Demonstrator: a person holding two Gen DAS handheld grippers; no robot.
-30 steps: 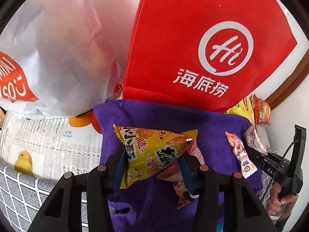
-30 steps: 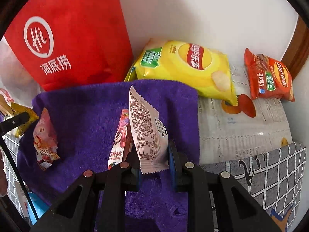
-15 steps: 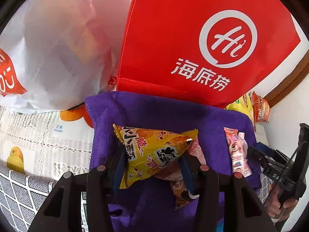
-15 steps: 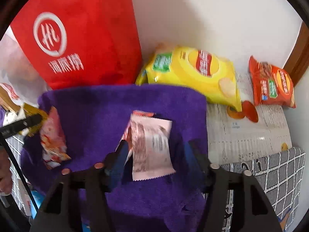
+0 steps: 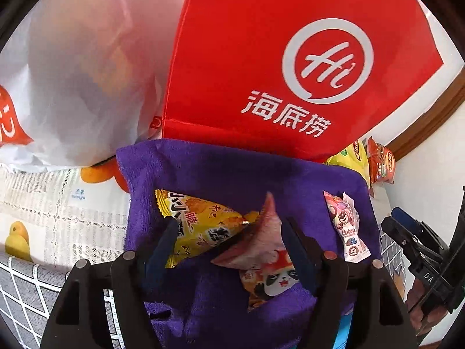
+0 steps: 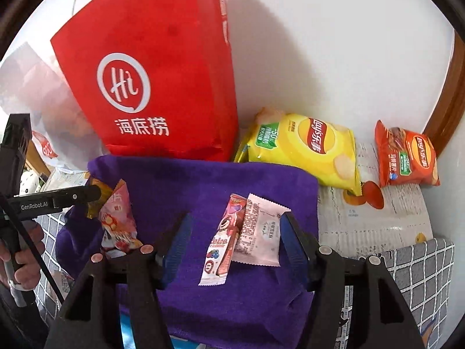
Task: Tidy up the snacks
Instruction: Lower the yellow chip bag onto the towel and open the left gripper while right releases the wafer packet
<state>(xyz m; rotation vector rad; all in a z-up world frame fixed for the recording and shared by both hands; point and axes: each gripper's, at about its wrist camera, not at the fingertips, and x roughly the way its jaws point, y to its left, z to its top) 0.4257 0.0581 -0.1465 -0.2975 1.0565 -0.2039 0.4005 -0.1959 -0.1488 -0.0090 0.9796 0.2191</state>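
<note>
the left gripper has just been opening and now stands spread; the yellow snack packet and the pink panda packet lie loose between its jaws on the purple towel, with no pad pressing on them. the right gripper is spread too, its jaws have just been opening, and the pink wafer packet and the strawberry bear packet lie flat between them on the same towel. at 12 o'clock of the towel stands a red bag; at 2 o'clock, on the tabletop, lie a yellow chips bag and a red chips bag.
</note>
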